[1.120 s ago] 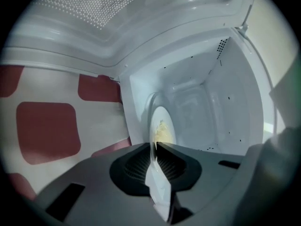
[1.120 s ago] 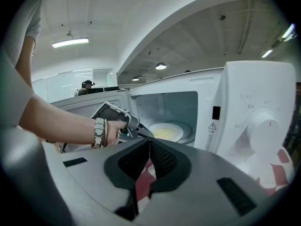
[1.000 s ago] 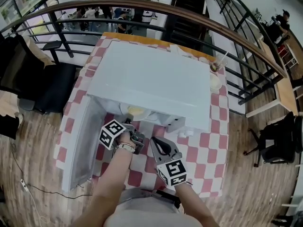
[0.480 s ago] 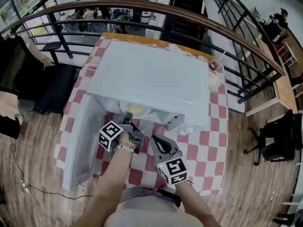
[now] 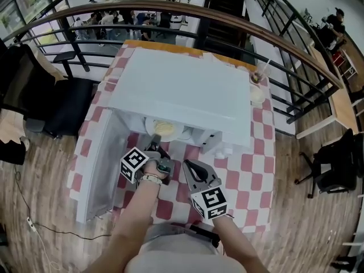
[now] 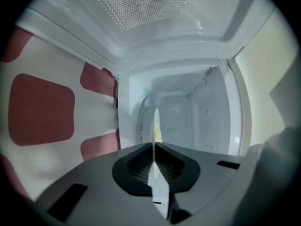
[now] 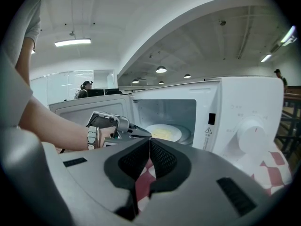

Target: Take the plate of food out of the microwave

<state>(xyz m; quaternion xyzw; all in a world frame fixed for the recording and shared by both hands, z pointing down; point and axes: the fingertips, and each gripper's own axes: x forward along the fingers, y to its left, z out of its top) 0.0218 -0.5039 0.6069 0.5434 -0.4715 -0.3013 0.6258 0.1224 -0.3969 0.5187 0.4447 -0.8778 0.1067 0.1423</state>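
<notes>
Left claw [image 5: 154, 145] pinches plate [image 7: 180, 134] rim, seemingly inside open microwave [image 5: 182, 90] mouth.

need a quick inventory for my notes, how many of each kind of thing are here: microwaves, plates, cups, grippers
white microwave oven, door open: 1
white round plate of yellow food: 1
small cup with a white straw: 1
two-jaw grippers: 2, the left gripper and the right gripper
total: 5

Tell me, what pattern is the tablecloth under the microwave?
The tablecloth has red and white checks, clearest in the head view.
</notes>
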